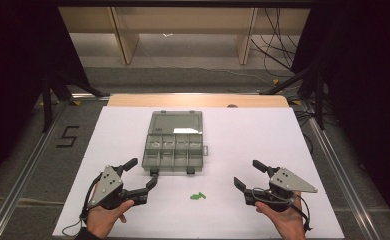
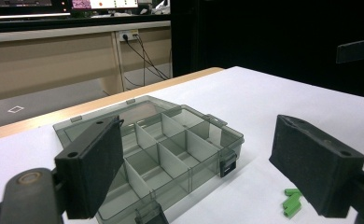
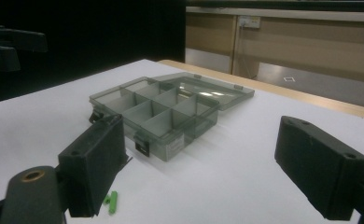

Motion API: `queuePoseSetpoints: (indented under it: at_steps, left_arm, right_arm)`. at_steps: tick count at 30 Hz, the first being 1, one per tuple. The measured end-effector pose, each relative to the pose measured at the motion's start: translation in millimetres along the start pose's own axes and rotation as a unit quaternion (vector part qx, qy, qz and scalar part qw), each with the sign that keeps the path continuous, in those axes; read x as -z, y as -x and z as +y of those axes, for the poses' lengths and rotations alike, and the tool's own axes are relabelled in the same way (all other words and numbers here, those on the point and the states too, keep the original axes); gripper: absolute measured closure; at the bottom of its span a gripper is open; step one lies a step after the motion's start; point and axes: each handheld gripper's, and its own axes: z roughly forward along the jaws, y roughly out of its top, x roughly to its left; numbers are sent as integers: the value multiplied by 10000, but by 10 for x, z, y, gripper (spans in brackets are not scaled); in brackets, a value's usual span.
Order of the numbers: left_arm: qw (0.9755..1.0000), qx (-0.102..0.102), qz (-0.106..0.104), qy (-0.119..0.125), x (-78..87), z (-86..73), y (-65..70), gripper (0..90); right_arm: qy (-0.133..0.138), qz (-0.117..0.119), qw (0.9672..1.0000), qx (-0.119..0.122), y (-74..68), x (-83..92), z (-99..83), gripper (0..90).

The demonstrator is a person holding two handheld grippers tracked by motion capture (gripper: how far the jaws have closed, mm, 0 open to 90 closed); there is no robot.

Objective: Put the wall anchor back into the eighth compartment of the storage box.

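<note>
High view: two tongs, left (image 1: 142,175) and right (image 1: 248,175), gape empty beside one compartment box (image 1: 174,142) and green pegs (image 1: 197,196), count unclear

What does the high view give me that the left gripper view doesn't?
High view alone: both hands, the right claw open, the whole white sheet, a floor mark "5". Left gripper view alone: a wall socket behind the table and the box dividers side-on. Both: the open box with its lid laid back, the green pieces, the open left claw.
</note>
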Motion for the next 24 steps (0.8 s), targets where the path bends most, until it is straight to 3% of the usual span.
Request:
queuePoseSetpoints:
  at_steps: [24]
  left_arm:
    - [10000,-1,2,5,-3,0,1,163]
  right_arm:
    - [-123,93,9998,149,-18,-21,15,172]
